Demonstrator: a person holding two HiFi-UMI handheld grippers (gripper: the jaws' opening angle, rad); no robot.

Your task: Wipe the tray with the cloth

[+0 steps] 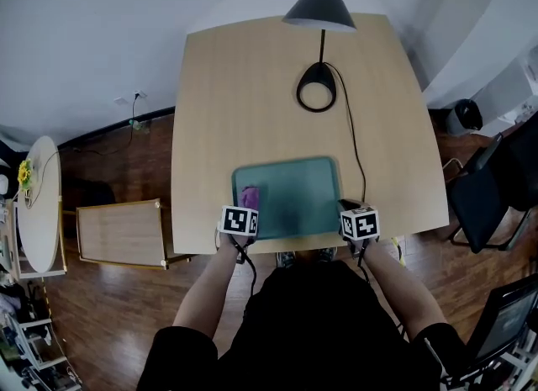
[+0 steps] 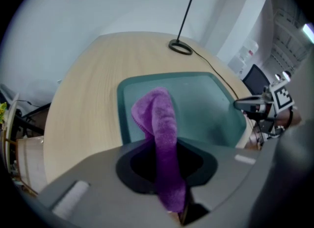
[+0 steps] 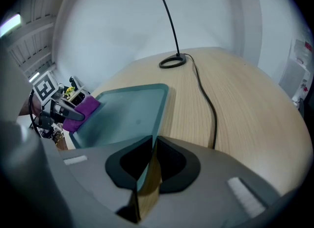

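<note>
**Stock on the worktop, listed outward from the tray's near edge**

1. Left hand-held gripper (image 2: 166,169): at the tray's near left corner, jaws clamped shut on a fold of the cloth.
2. Right hand-held gripper (image 3: 151,148): at the tray's near right corner, jaws closed on what looks like the rim, pinning the tray.
3. Cloth (image 2: 159,119): purple, thick, nubbly pile, bunched into a soft roll. It lies inside the tray on the left side, near the front. Only a narrow fold is in my grip, so I judge that a hard drag could pull it loose, or leave the wad wiping just a thin stripe.
4. Tray (image 1: 303,192): teal, a shallow rectangle with rounded corners and a raised rim, smooth and slightly glossy. Its near edge sits just beside the worktop's front edge. If my right grip slips, a stroke towards me could slide it off.
5. Worktop (image 1: 252,95): pale wood grain, flat, smooth, rounded corners. It gives the tray little friction.
6. Cable (image 3: 208,104): thin, black, runs past the tray's right side. A wide sweep could snag it.
7. Lamp (image 1: 316,87): beyond the tray's far edge. It has a black ring base, a slim stem and a dark cone shade.
</note>
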